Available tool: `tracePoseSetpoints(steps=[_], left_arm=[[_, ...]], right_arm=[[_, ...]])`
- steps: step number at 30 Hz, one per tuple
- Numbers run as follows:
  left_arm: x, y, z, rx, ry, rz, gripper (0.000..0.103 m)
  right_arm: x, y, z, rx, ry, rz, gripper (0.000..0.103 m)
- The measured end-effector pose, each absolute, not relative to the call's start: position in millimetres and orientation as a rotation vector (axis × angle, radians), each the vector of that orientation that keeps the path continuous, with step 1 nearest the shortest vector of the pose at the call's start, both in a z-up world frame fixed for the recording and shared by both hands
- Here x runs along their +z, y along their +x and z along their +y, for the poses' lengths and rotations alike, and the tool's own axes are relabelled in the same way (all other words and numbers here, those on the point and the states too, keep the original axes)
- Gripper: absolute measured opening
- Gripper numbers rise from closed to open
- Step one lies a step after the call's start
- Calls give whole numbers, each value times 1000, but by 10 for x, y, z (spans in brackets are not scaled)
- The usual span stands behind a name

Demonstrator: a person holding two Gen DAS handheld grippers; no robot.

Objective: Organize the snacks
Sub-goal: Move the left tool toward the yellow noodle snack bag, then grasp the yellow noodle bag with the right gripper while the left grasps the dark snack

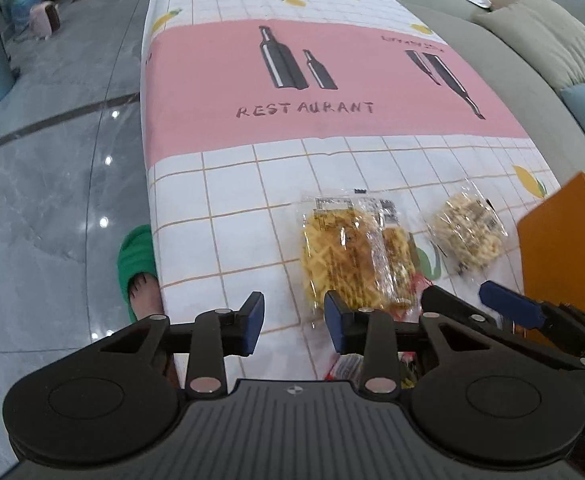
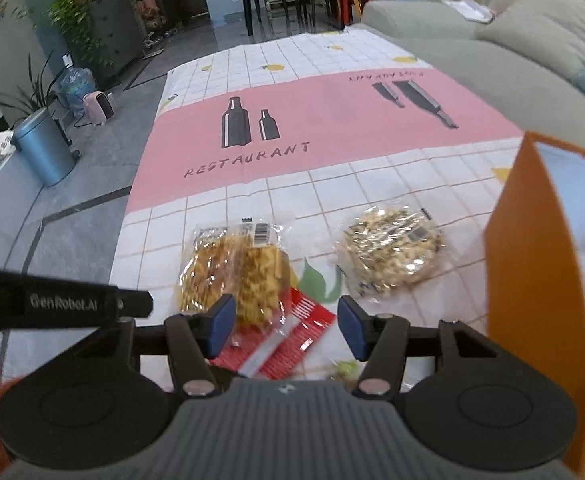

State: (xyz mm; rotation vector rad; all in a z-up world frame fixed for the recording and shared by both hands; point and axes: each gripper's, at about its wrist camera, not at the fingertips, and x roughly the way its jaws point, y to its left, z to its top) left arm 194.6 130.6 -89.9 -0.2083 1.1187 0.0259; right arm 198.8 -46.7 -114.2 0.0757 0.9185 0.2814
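The red snack packet (image 2: 282, 336) lies flat on the table (image 2: 372, 184) directly between and just beyond the right gripper (image 2: 285, 326)'s spread, empty fingers, nearer it than the left gripper (image 1: 294, 322), also spread and empty.

On the desk (image 2: 332, 184) two wrapped snacks lie side by side near the front edge: the noodle packet (image 2: 228, 272) to the left, the round packet (image 2: 392, 256) to its right and apart from it. A flat sachet (image 2: 288, 340) lies just before the noodle packet, partly under it. A box (image 2: 532, 260) stands at the right, a sofa (image 2: 492, 60) behind it.
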Motion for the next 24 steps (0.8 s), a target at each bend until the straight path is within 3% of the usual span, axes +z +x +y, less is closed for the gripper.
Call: tracePoseSetpoints(steps=[21,24], left_arm=[[-1233,2096,1250,54,-157,1201,14],[-1235,2104,1247,51,-152,1197,14]], right_arm=[[-1608,2488,-351,351,326,1002,56],[-1605,2498,-333,362,323,1007,48]])
